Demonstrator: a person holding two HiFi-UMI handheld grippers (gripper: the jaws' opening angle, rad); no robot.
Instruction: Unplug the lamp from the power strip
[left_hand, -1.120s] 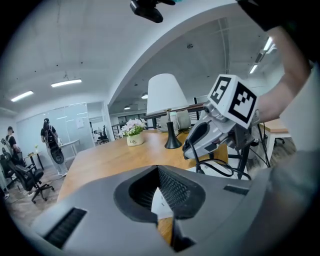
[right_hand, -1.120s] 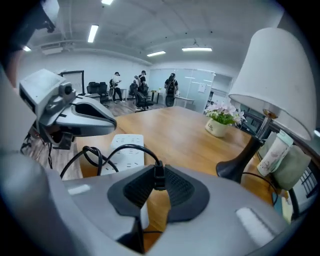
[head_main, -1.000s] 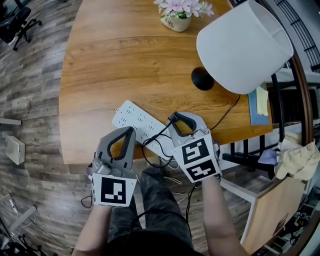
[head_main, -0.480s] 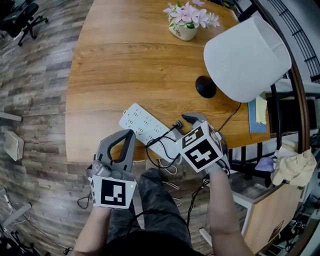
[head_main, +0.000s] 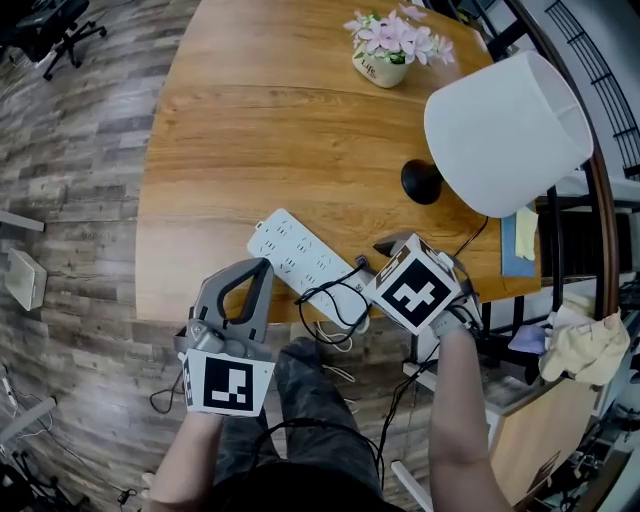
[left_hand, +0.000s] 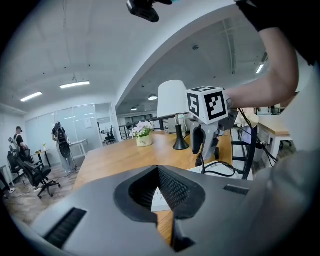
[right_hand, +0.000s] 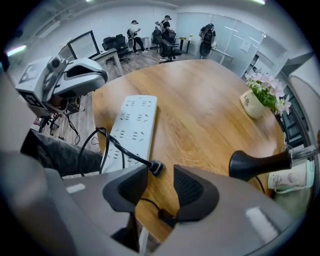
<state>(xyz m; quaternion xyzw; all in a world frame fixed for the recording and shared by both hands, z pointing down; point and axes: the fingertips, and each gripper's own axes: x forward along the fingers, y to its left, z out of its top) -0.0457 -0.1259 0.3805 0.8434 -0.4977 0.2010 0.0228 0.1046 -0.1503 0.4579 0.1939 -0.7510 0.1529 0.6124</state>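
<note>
Surface (head_main: 220, 150): a wooden top with a curved edge, seen from above in the head view.
Strip (head_main: 305, 262): white and flat on the wood by the near edge. It lies from 10 to 4 o'clock.
Plug (right_hand: 156, 167): black and out of the strip. It lies on the wood just beside the strip's long edge, at its 3 o'clock in the right gripper view.
Cord (right_hand: 102, 137): black. It rises from the plug, arcs over the strip and loops down past the near edge.
Lamp (head_main: 505, 125): white-shaded, at 2 o'clock from the strip and well apart from it.
Base (head_main: 422, 182): black, standing on the wood under the shade's edge.
Right gripper (right_hand: 160, 174): its jaws are wide apart and the pads press on nothing. The plug lies on the wood just ahead of the gap. The gripper is held over the near edge at the strip's 4 o'clock end.
Left gripper (left_hand: 158, 170): its jaws are together with nothing between them. It is held off the near edge at 7 o'clock from the strip, apart from it and pointing toward it.
Flowers (head_main: 392, 45): pink, in a small white pot at 12 o'clock from the base.
</note>
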